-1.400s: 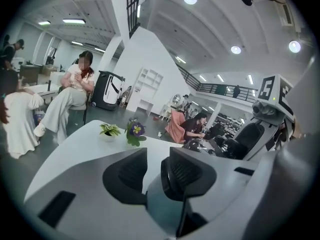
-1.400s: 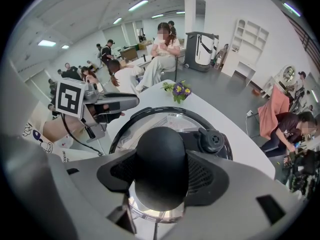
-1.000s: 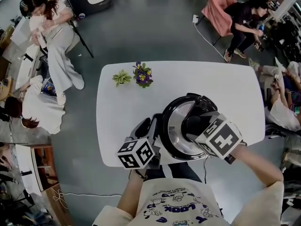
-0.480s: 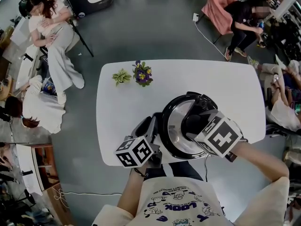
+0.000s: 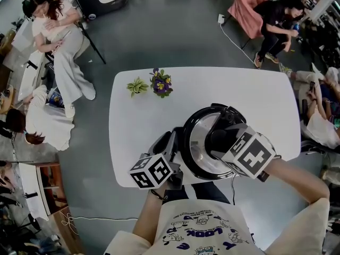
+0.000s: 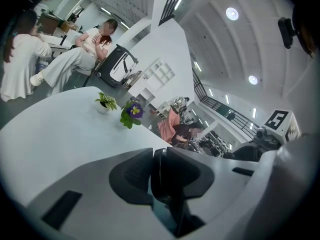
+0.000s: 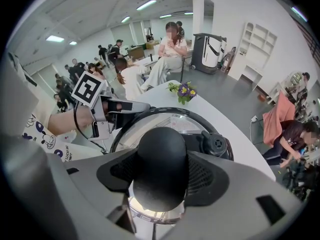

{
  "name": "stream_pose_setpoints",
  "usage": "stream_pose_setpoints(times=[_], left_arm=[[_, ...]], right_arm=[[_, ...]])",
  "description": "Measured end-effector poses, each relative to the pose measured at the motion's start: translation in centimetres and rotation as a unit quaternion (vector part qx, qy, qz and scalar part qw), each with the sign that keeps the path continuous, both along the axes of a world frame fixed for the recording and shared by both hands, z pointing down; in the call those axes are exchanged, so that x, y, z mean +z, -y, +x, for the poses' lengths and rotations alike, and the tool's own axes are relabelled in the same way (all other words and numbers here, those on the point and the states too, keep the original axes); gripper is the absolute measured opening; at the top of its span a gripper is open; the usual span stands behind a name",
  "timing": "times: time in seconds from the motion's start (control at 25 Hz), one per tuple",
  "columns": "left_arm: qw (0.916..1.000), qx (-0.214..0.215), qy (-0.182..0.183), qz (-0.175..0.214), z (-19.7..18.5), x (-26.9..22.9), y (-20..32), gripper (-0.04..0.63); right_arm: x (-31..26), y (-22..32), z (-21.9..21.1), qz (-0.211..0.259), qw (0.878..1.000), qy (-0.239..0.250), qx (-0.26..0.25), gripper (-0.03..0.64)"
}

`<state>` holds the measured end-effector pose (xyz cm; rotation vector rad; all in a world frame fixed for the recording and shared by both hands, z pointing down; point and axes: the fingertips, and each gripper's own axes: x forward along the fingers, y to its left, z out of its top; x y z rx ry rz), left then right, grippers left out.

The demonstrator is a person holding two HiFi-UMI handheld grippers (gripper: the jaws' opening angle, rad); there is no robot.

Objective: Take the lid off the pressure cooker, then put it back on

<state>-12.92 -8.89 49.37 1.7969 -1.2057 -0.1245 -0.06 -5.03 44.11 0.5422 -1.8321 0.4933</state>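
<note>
The pressure cooker (image 5: 187, 154) stands near the front edge of the white table (image 5: 249, 97), with its steel lid (image 5: 197, 142) on it. From above, my right gripper (image 5: 219, 141) is shut on the lid's black round knob (image 7: 161, 166); both pads hug its sides. A black valve (image 7: 218, 145) sits on the lid's rim beside it. At the cooker's left side my left gripper (image 5: 172, 142) has just been closing, and a thin black side handle (image 6: 159, 176) is pinched between its pads.
Two small potted plants (image 5: 137, 87) (image 5: 161, 84) stand at the table's far left. A cable (image 5: 231, 184) hangs off the front edge. Several people sit around the table on the grey floor, left and right.
The left gripper's marker cube has tipped slightly to the left. The cooker, its lid and the right gripper sit as before.
</note>
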Motion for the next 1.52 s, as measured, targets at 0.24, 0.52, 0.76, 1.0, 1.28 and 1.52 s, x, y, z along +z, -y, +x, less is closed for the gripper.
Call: stream_pose_setpoints(times=[0.24, 0.52, 0.76, 1.0, 1.28, 1.52], left_arm=[[1.0, 0.001, -0.002, 0.0, -0.1, -0.2, -0.1, 0.098], [1.0, 0.002, -0.004, 0.0, 0.0, -0.2, 0.0, 0.098], [1.0, 0.002, -0.005, 0.001, -0.1, -0.2, 0.1, 0.098], [1.0, 0.002, -0.003, 0.001, 0.0, -0.3, 0.1, 0.098], [1.0, 0.0, 0.0, 0.002, 0.0, -0.3, 0.1, 0.098], [1.0, -0.002, 0.003, 0.004, -0.1, -0.1, 0.2, 0.098]], right_arm=[[-0.2, -0.2, -0.1, 0.002, 1.0, 0.005, -0.016, 0.301], [-0.2, -0.4, -0.2, -0.003, 0.999, 0.004, -0.049, 0.304], [-0.3, -0.6, -0.5, -0.009, 0.996, 0.001, -0.094, 0.304], [-0.4, -0.9, -0.6, -0.011, 0.99, 0.001, -0.141, 0.304], [-0.3, -1.6, -0.5, -0.012, 0.963, -0.008, -0.271, 0.305], [-0.1, -1.6, -0.5, -0.015, 0.959, -0.015, -0.284, 0.31]])
